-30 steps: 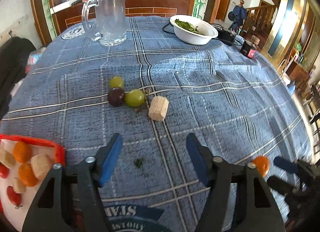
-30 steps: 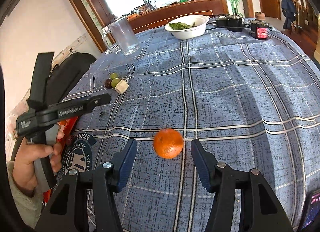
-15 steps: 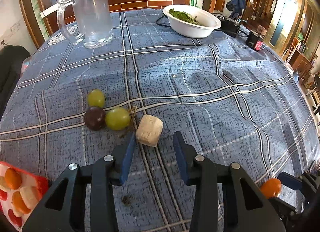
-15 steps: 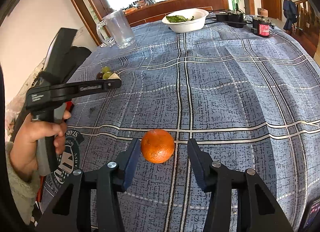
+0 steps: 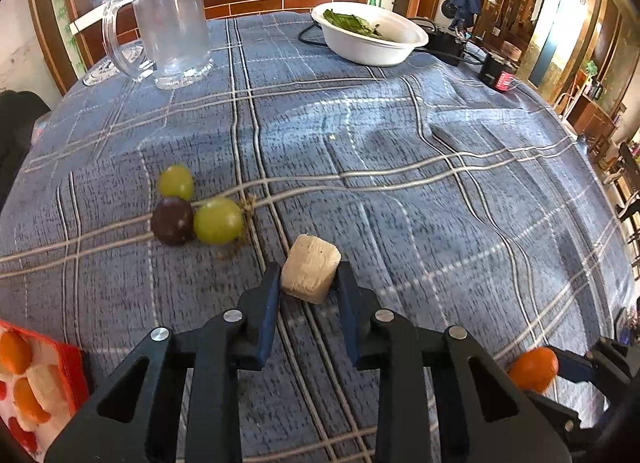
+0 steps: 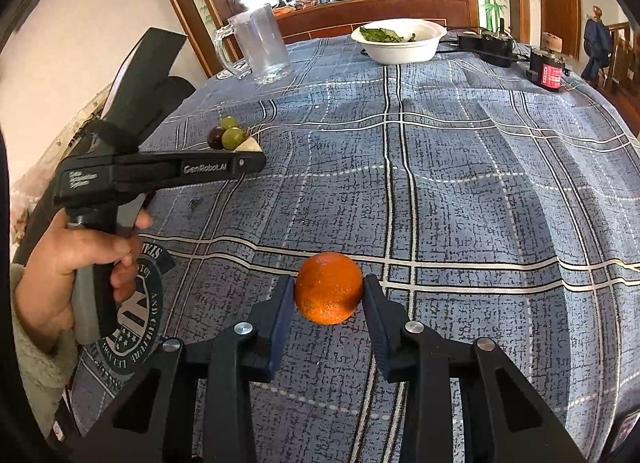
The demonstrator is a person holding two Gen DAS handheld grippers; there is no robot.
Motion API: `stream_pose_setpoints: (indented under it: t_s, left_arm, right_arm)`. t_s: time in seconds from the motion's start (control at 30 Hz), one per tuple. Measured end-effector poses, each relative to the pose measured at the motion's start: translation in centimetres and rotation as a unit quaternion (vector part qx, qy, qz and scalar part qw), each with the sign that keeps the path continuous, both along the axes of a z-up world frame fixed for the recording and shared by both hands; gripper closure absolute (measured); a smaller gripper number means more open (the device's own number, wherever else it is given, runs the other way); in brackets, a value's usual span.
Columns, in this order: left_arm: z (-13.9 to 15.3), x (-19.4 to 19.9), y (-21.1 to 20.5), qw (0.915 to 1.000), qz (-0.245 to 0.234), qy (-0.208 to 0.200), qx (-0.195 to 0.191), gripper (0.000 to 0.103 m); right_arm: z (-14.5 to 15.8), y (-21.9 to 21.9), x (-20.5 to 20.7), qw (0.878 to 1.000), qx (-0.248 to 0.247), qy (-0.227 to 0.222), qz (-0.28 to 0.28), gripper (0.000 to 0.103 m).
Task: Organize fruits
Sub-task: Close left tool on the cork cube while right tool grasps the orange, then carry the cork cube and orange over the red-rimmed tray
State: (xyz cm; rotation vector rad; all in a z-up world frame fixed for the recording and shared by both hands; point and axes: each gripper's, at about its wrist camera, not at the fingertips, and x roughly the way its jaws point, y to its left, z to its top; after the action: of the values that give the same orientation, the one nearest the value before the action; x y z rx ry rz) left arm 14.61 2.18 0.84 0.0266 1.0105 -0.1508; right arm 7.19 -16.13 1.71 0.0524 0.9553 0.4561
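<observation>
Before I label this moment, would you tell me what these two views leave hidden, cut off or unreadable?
- Red tray: left wrist view, cut off by the bottom-left edge; its full contents are unseen.
- Pale chunk: right wrist view, mostly hidden behind the left gripper; contact unseen there.
- Orange fruit: left wrist view, partly covered by the right gripper, whose jaws are closing.
- Red label on the black device: too small to read.

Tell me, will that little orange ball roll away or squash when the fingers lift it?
The orange fruit looks round, so nudged on the cloth it would probably roll. With the right gripper closing, a finger on each side, it likely stays put. Its dimpled skin suggests decent grip and some give; a hard squeeze might bruise it.
</observation>
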Motion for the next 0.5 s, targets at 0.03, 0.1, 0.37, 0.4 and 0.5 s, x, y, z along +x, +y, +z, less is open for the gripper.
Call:
stream_pose_setpoints:
  t_s: [0.03,0.1,0.37,0.4,0.5]
  left_arm:
    - [0.0,-0.3,0.0,1.0,-0.001,0.0,-0.001,0.078]
    - [0.1,-0.7,-0.1,1.0,-0.002,0.001,-0.003,0.079]
    - [1.5,-3.6,0.5,0.9997,0.001,-0.015,-0.019,0.078]
    - [1.7,-3.9,0.6,0.9996,0.002,-0.017,-0.021,0.078]
    - [2.7,-5.2,0.9,0.9993,-0.001,-0.027,-0.024,0.078]
  right_arm:
    - [0.0,0.0,0.0,1.0,-0.001,0.001,0.001,0.067]
    - [-0.3,0.3,0.2,1.0,0.001,0.013,0.01,0.068]
    - [0.9,0.6,-1.0,1.0,-0.004,-0.011,0.0,0.069]
    - [1.2,0.7,-1.2,1.0,-0.005,-0.015,0.0,0.069]
    - [1.9,1.0,-1.9,1.0,-0.005,-0.023,0.003,0.069]
